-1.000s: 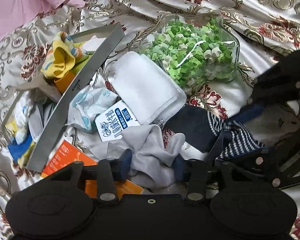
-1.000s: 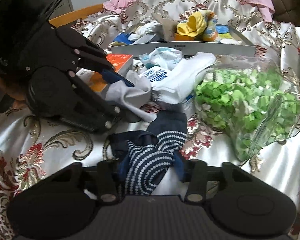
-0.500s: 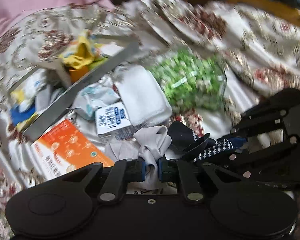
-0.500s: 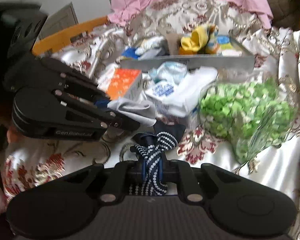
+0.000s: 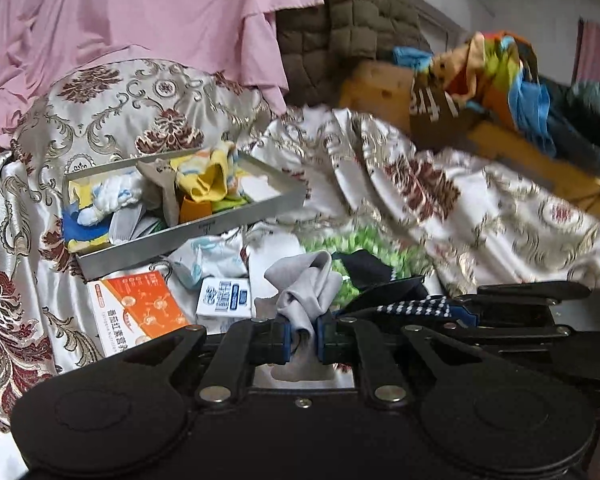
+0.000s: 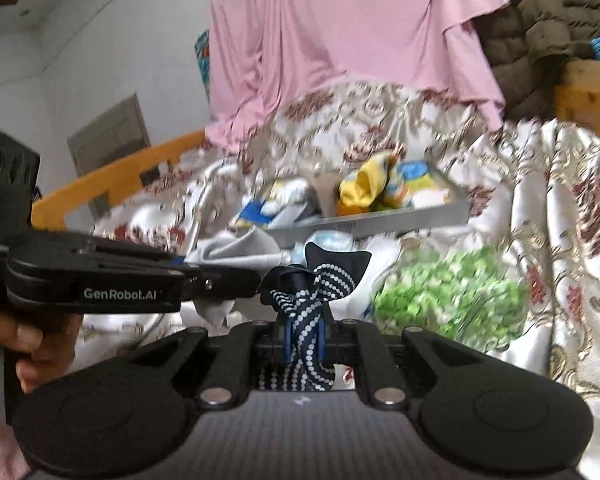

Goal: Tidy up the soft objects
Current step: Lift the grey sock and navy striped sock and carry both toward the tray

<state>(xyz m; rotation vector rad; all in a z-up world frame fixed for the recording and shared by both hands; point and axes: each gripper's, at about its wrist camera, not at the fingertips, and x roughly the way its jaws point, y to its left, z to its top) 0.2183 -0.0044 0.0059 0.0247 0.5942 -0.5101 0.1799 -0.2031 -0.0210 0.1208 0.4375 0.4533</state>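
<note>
While pinching a crumpled grey fabric sock [image 5: 306, 292] in left gripper [image 5: 302, 338] and navy dotted sock [image 6: 306, 320] in right gripper [image 6: 303, 346], both clear of the patterned satin bedspread [image 5: 440, 200]: risk of slipping from thin bunched grips, or snagging the clear bag of green bits [image 6: 448, 300].

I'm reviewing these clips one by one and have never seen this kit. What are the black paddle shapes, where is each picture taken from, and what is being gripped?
No robot here: a person holds a two-finger gripper in each hand, with a fisheye camera on each looking forward along its fingers. The black shapes at the bottom of each picture are that gripper's own body.

In the left wrist view, the left gripper is shut on a grey sock. In the right wrist view, the right gripper is shut on a navy sock with white dots; the other gripper reaches in from that picture's left edge.

On the patterned satin cover lie a grey tray of small clothes, an orange box, and a clear bag of green pieces.
</note>
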